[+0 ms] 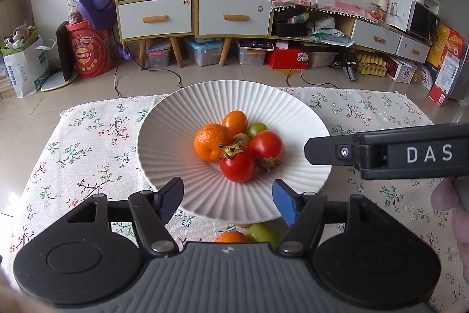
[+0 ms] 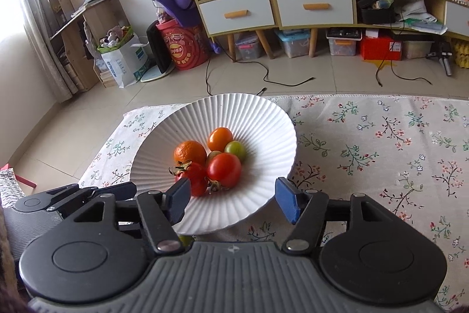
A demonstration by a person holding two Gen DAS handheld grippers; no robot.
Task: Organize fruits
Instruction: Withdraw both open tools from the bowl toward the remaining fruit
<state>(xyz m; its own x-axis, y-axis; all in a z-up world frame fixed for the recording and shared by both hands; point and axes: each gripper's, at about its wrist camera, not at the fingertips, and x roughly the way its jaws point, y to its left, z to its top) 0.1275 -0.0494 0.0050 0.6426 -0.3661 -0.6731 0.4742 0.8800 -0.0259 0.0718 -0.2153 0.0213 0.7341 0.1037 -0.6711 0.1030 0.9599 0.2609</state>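
Observation:
A white ribbed plate [image 1: 181, 119] [image 2: 263, 119] on the floral cloth holds several fruits: a mandarin [image 1: 211, 145] [image 2: 190, 152], an orange tomato [image 1: 235, 121] [image 2: 220, 138], a green one [image 1: 256, 129] [image 2: 235, 150], and two red tomatoes with dried calyxes [image 1: 236, 165] [image 2: 224, 169]. My left gripper [image 1: 227, 200] is open at the plate's near rim, nothing between its fingers. My right gripper [image 2: 233, 200] is open over the near rim too, empty; in the left wrist view its black finger [image 1: 328, 150] reaches in from the right. Two fruits, one orange [image 1: 231, 237] and one green [image 1: 259, 232], lie partly hidden below the plate.
The floral cloth [image 2: 381, 143] stretches to the right of the plate. Beyond the table's far edge are tiled floor, cables, a shelf cabinet [image 1: 193, 13], storage boxes and a red tub [image 1: 89, 50]. A hand [image 1: 451, 213] shows at the right edge.

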